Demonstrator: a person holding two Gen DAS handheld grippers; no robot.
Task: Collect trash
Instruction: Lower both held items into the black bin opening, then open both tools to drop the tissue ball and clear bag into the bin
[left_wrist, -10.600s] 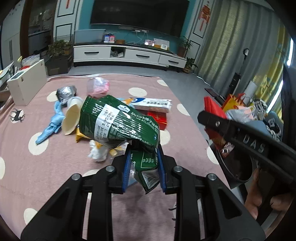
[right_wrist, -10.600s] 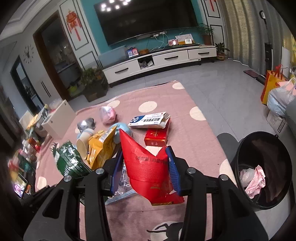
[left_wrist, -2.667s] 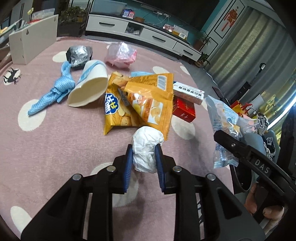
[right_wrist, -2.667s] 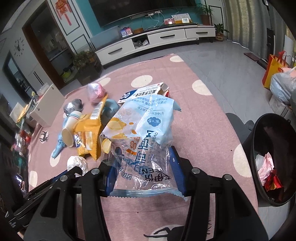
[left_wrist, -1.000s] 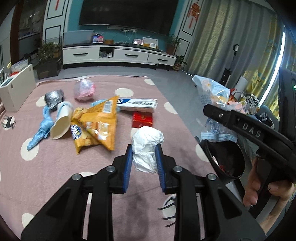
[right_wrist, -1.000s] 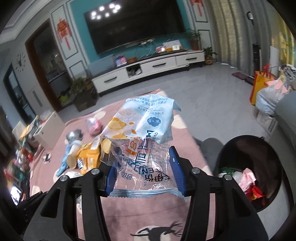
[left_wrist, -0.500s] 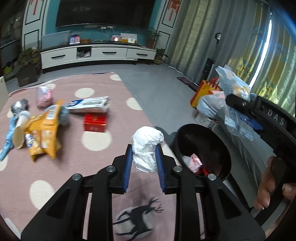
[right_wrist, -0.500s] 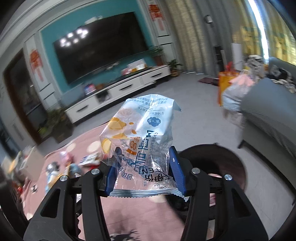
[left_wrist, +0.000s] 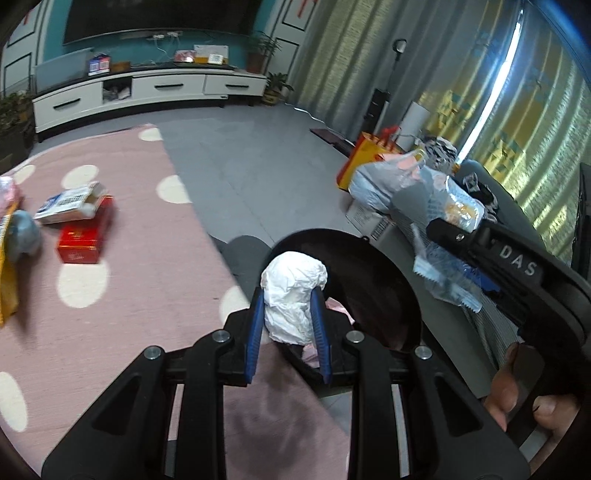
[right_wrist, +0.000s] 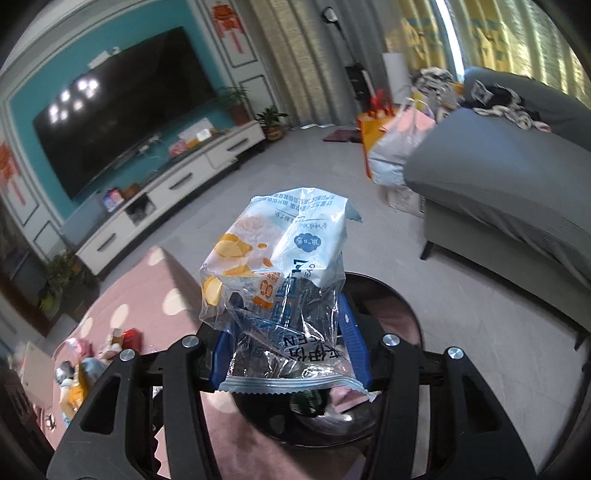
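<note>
My left gripper (left_wrist: 289, 311) is shut on a crumpled white paper ball (left_wrist: 293, 295), held over the near rim of the black trash bin (left_wrist: 373, 266). Pink trash lies inside the bin. My right gripper (right_wrist: 289, 339) is shut on a clear and light-blue snack bag (right_wrist: 280, 266), held above the same black trash bin (right_wrist: 402, 306). In the left wrist view the right gripper (left_wrist: 461, 254) with the snack bag (left_wrist: 458, 210) hangs at the right, beyond the bin, held by a person's hand (left_wrist: 524, 398).
On the pink dotted rug (left_wrist: 147, 280) lie a red box (left_wrist: 83, 236), a white and blue box (left_wrist: 68, 203) and a yellow chip bag (left_wrist: 7, 273). A grey sofa (right_wrist: 498, 192), an orange bag (left_wrist: 364, 158) and a filled plastic bag (left_wrist: 388, 184) stand past the bin.
Both grippers swung right from over the rug to over the bin, each keeping its load. The bin now fills the middle of both views.
</note>
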